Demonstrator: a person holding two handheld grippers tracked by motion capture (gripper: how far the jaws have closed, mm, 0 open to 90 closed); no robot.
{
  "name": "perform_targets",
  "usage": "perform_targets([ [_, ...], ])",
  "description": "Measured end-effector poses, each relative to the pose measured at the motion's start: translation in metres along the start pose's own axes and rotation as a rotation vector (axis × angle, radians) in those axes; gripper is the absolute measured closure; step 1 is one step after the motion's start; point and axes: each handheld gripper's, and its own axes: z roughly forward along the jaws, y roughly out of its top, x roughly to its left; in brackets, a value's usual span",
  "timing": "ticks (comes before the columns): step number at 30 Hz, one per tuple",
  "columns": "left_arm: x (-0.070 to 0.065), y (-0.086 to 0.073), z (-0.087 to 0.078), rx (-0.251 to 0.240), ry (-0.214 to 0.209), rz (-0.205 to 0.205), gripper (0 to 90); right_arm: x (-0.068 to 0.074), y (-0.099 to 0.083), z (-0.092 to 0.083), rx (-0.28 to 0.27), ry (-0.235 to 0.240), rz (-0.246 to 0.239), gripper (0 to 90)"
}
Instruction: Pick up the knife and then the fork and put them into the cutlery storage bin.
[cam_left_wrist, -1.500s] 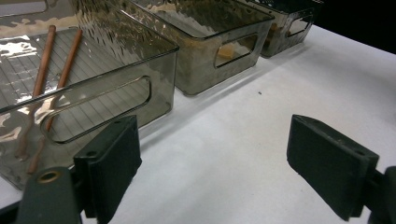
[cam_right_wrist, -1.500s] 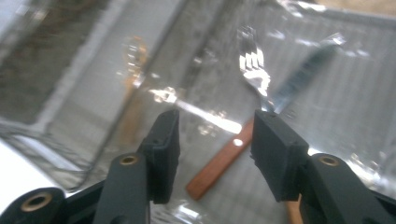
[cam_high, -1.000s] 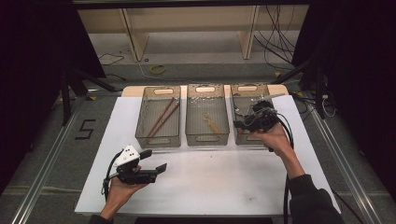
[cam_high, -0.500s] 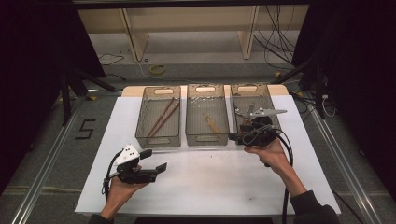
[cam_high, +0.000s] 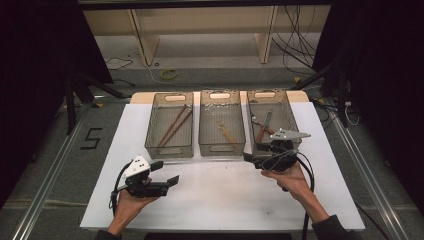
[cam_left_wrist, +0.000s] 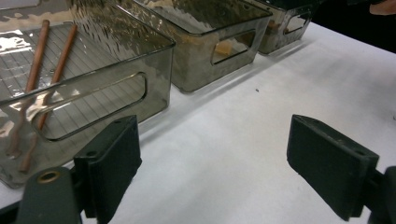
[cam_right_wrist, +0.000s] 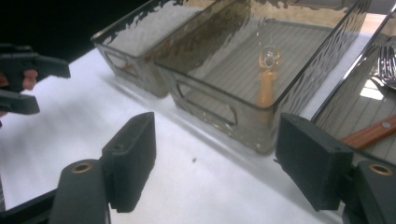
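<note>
Three smoky clear bins stand in a row on the white table top (cam_high: 220, 200). The left bin (cam_high: 170, 145) holds two brown chopsticks (cam_high: 172, 125), also seen in the left gripper view as chopsticks (cam_left_wrist: 37, 70). A wooden-handled spoon (cam_high: 226, 131) lies in the middle bin (cam_high: 222, 146). The right bin (cam_high: 272, 95) holds wood-handled cutlery (cam_high: 262, 127). My right gripper (cam_high: 248, 159) hovers at that bin's front edge; its jaws have just been opening and stand open with nothing between them (cam_right_wrist: 219, 158). My left gripper (cam_high: 166, 173) rests open and empty at the front left (cam_left_wrist: 219, 154).
Bare white surface runs between the two hands and along the table's front edge. In the right gripper view the middle bin's front wall (cam_right_wrist: 210, 109) is close ahead, with the spoon (cam_right_wrist: 266, 79) inside. Behind the table are cables (cam_high: 295, 30) and a wooden frame.
The right hand came back from above the right bin toward the person and sank to the bin's front edge. Its jaws opened wider. The left hand has stayed put.
</note>
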Motion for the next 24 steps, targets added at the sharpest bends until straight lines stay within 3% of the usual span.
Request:
perform_targets([
  [13,0.000,0.000,0.000,0.010,-0.020,-0.004,16.8,0.008,-0.022,-0.009,-0.054,0.013,-0.011,28.0],
  [24,0.000,-0.001,0.001,0.016,-0.037,-0.009,16.8,0.011,-0.044,-0.016,-0.063,0.013,-0.018,26.9],
])
